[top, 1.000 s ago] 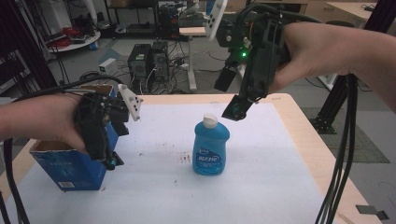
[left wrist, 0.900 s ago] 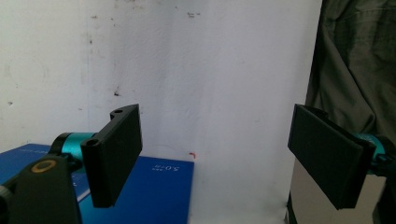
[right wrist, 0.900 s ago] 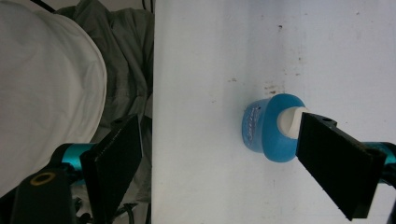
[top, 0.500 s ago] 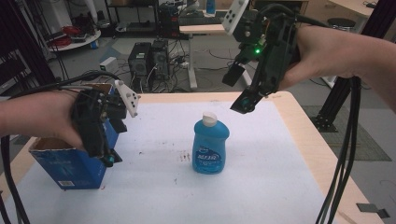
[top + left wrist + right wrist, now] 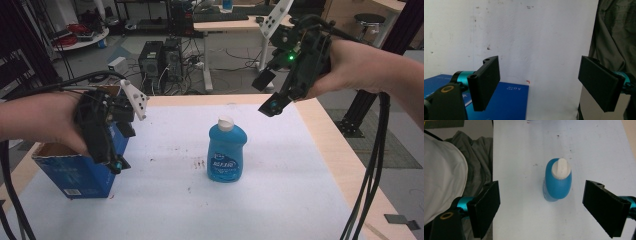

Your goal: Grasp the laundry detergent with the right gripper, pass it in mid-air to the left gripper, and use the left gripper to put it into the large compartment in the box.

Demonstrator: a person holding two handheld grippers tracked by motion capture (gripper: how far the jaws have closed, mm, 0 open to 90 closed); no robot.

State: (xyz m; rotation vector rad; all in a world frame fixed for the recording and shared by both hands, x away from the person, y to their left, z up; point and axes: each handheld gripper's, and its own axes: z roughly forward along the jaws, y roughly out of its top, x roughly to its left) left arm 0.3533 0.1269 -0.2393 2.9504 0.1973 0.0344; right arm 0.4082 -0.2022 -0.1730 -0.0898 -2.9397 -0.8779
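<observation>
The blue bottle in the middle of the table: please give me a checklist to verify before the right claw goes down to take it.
1. Blue bottle stands upright on the white table cover: ok.
2. White cap is on the bottle: ok; whether it is fully closed: cannot tell.
3. Right claw is open, wider than the bottle: ok.
4. Bottle is between the jaws in the right gripper view, a little right of centre: ok.
5. Right claw is at the bottle's height: not ok; in the high view it is above and behind it.
6. Left claw is away from the bottle, open over the blue box: ok.
</observation>
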